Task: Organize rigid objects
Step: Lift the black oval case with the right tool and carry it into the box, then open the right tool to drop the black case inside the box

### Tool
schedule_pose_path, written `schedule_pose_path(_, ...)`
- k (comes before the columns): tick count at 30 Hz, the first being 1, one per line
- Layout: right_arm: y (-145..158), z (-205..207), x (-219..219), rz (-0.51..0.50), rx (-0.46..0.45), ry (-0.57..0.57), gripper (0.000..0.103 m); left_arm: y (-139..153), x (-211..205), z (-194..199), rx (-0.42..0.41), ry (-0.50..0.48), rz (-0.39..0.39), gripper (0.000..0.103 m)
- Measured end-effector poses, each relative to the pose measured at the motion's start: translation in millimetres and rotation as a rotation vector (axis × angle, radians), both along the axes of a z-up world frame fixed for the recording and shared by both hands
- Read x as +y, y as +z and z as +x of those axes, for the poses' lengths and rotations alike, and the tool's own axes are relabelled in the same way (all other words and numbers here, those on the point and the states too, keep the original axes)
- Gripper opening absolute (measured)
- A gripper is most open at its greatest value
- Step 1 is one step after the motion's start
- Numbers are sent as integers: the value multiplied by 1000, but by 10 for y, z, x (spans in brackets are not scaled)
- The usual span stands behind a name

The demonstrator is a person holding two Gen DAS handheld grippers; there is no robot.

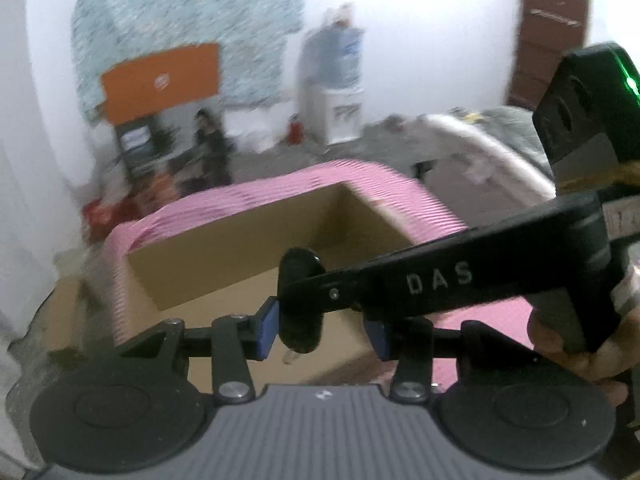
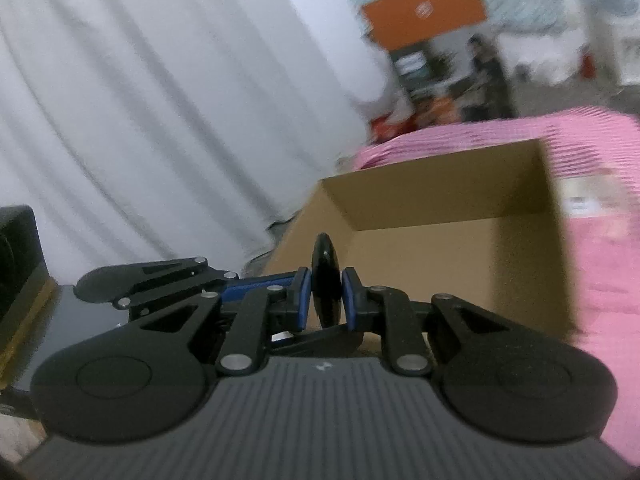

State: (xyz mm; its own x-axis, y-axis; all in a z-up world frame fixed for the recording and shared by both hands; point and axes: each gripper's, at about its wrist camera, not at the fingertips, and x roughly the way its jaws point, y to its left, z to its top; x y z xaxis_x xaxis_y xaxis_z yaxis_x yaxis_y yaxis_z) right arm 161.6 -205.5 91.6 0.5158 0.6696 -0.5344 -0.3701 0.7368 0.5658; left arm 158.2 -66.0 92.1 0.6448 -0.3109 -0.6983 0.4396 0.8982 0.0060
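Observation:
A small black disc piece [image 1: 300,272] hangs over an open cardboard box [image 1: 240,236]. It sits between the blue pads of my left gripper [image 1: 322,330]. The left pad lies against it, while the other pad is partly behind the right gripper's finger [image 1: 420,284], which reaches in from the right. In the right wrist view the disc [image 2: 326,276] stands edge-on, and my right gripper [image 2: 326,300] is shut on its flat faces. The left gripper [image 2: 288,282] comes in from the left, its tips beside the right one's. The box [image 2: 440,200] shows a bare brown inside.
The box rests on a pink striped cloth [image 1: 360,172], also seen as the cloth [image 2: 600,280]. A white curtain [image 2: 160,100] hangs on the left. Farther back are a person [image 1: 210,140], an orange board [image 1: 160,80], a water dispenser [image 1: 340,80] and a brown door [image 1: 548,32].

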Motion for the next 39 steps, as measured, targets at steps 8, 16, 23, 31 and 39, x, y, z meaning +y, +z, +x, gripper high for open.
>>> schedule_pose_path(8, -560, 1284, 591, 62, 322, 62, 15, -453, 400, 980, 174, 101, 99, 46)
schedule_pose_path(16, -1086, 1900, 904, 26, 491, 38, 16, -683, 550, 1246, 185, 132, 150, 49)
schedule_pose_path(23, -1343, 2083, 992, 19, 552, 20, 30, -730, 593, 1185, 186, 143, 148, 50)
schedule_pose_path(31, -982, 1912, 741, 18, 482, -17, 56, -483, 663, 992, 125, 143, 93, 58)
schedule_pose_path(39, -252, 1143, 118, 81, 304, -46, 58, -53, 648, 420, 35, 105, 15, 74)
